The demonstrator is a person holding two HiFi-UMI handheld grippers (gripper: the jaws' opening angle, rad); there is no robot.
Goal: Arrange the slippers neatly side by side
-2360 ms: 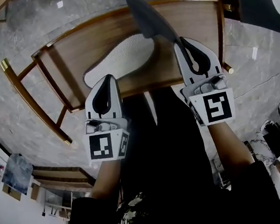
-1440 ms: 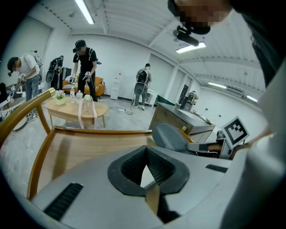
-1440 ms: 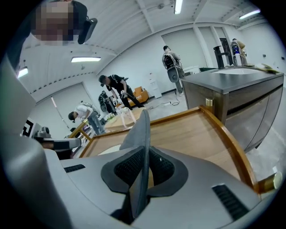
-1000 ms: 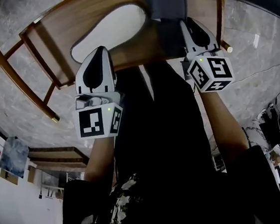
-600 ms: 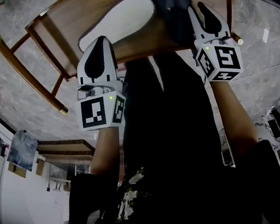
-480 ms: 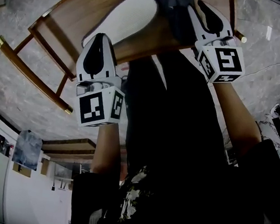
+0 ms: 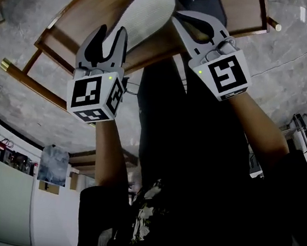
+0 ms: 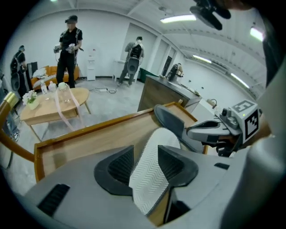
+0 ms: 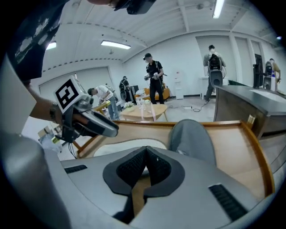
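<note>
As the jaws of the left gripper (image 7: 111, 35), just opened wide, loosely straddle the sole-up white slipper (image 8: 156, 152), the right gripper (image 9: 146, 156) is closed empty, the grey slipper (image 9: 192, 134) just beyond its jaws on the worktop (image 9: 232, 152). Pairing is underway; next, probably clamp and flip it.

Left tool (image 8: 146, 163), jaws just opening, astride the white-soled slipper (image 8: 154, 150) on the wooden table (image 8: 89, 138); grey slipper (image 8: 172, 123) just beyond.

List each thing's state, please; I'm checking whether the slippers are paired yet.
White-soled slipper: upside down on table, end between left jaws.
Grey slipper: lying beside it, grey side up, free.
Left gripper: jaws just opened, around slipper, not pressing.
Right gripper: jaws just shut, empty.
</note>
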